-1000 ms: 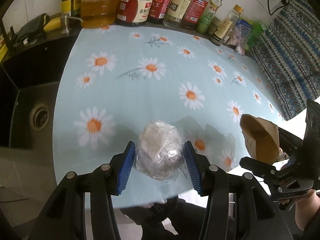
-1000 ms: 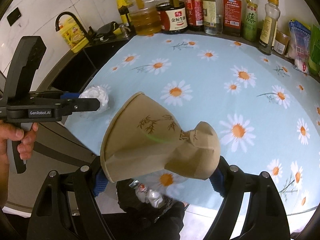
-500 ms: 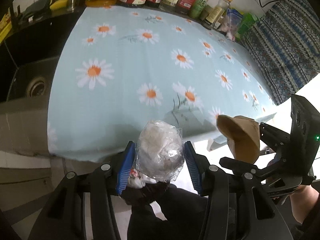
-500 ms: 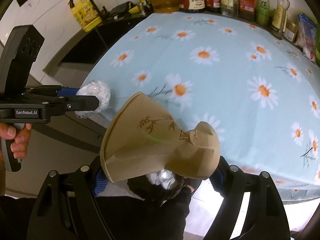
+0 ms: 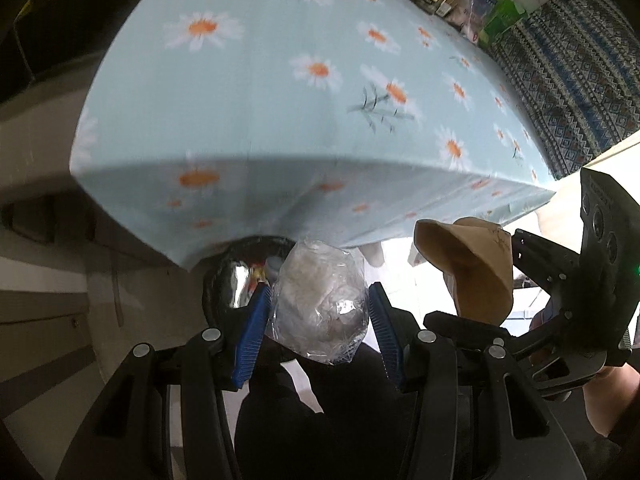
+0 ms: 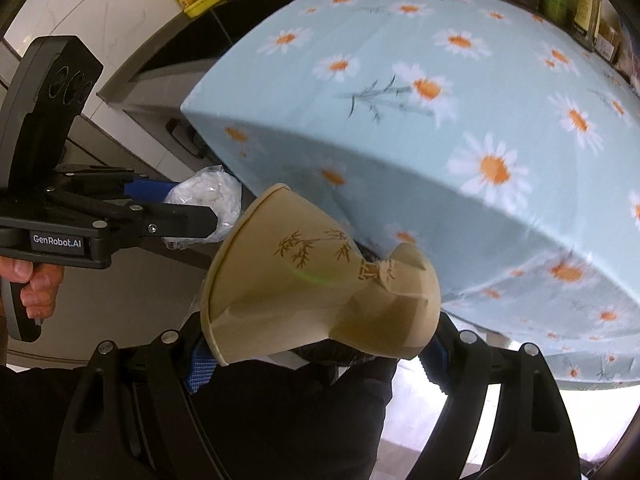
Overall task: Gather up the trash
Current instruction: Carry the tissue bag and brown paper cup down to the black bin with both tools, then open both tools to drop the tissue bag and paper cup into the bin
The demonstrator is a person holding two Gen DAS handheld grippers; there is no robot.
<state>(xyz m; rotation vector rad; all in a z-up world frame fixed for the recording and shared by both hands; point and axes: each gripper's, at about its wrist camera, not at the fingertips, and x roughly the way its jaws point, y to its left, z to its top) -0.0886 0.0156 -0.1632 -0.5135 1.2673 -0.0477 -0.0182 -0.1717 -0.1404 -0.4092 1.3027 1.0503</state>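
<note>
Two pieces of trash are found already lifted off the worktop (image 5: 280, 80), which is covered in a light-blue cloth printed with daisies and fills the upper half of both views. The left gripper (image 5: 316, 320) is clamped on a crumpled clear plastic bag of whitish waste (image 5: 320, 308), the blue pads pressing its sides, at lower centre of the left wrist view. The right gripper (image 6: 316, 354) is clamped on a crushed tan paper cup printed with bamboo (image 6: 316, 280), held sideways at lower centre of the right wrist view. Both items are held beyond the near edge of the worktop. A black bin with a dark liner (image 5: 236, 276) is seen directly behind the bag, partly hidden under the cloth's overhang, with shiny waste already inside. Collection is judged largely done: no further loose trash is visible on the cloth, only bottles along the far edge at the top of the frame. Release of both items into the bin remains outstanding.
</note>
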